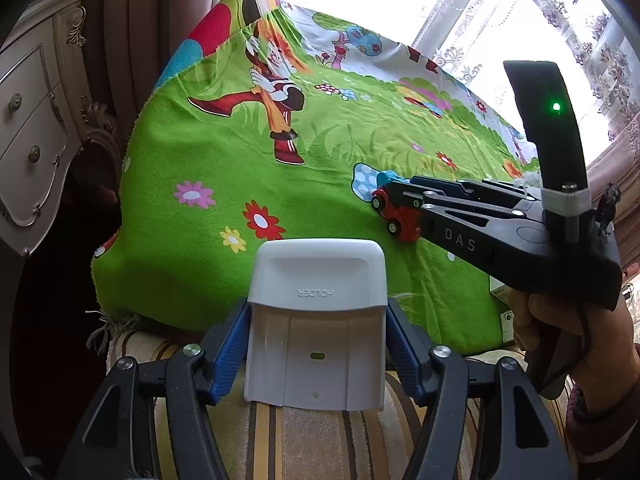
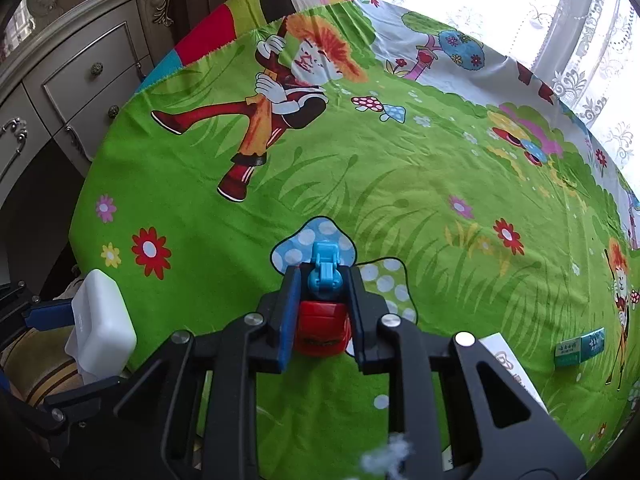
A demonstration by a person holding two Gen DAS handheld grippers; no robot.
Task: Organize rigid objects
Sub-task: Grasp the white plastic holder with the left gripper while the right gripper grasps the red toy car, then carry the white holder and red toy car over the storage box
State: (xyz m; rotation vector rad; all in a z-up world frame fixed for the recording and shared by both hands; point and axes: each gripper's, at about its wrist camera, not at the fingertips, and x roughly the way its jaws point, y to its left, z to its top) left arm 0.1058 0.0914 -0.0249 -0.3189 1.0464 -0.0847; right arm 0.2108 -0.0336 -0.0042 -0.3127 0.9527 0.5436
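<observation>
Bench under a bright green cartoon-print cloth (image 2: 360, 184), fleecy, raw-cut edge at the near left; most of its surface is open. Carved cream dresser (image 1: 36, 128) close off the left edge, lace-curtained window (image 1: 560, 20) behind the far edge. Left gripper (image 1: 318, 354): jaws clamped on a white plastic holder (image 1: 318, 280), smooth, rounded corners, held over a striped cushion (image 1: 296, 440) just off the near cloth edge. Right gripper (image 2: 322, 312): jaws gripping a red toy truck (image 2: 322, 328) with a blue plastic front, sitting on the cloth near its middle. Small green box (image 2: 580, 348) lies flat further right, a white box (image 2: 508, 364) beside the gripper.
</observation>
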